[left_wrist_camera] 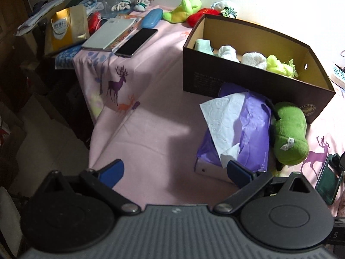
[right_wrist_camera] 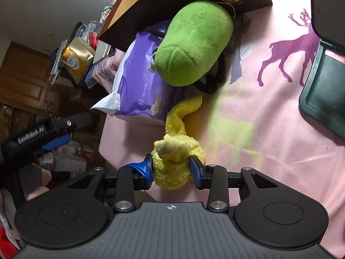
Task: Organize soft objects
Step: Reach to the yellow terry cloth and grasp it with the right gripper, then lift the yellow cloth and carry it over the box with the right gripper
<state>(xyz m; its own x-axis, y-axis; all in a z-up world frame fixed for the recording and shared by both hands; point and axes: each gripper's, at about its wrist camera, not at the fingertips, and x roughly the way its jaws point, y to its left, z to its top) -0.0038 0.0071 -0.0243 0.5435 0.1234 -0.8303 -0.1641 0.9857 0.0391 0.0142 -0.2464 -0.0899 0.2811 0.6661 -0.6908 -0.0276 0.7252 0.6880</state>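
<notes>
A brown cardboard box (left_wrist_camera: 248, 79) stands on the pink deer-print cloth (left_wrist_camera: 155, 112) and holds several soft items, among them a white towel roll (left_wrist_camera: 253, 59) and a neon yellow cloth (left_wrist_camera: 280, 65). A green plush (left_wrist_camera: 290, 136) lies beside a purple tissue pack (left_wrist_camera: 250, 129) in front of the box. My left gripper (left_wrist_camera: 174, 170) is open and empty above the cloth. My right gripper (right_wrist_camera: 171, 168) is shut on a yellow fuzzy sock (right_wrist_camera: 174, 161), just in front of the green plush (right_wrist_camera: 194, 43) and the tissue pack (right_wrist_camera: 140, 82).
At the far end lie a lime plush (left_wrist_camera: 183, 9), a red soft item (left_wrist_camera: 200, 16), white socks (left_wrist_camera: 129, 4), a blue case (left_wrist_camera: 151, 18), a phone (left_wrist_camera: 137, 42) and a book (left_wrist_camera: 107, 34). A dark green tray (right_wrist_camera: 323, 92) lies to the right. The cloth's edge drops off at the left.
</notes>
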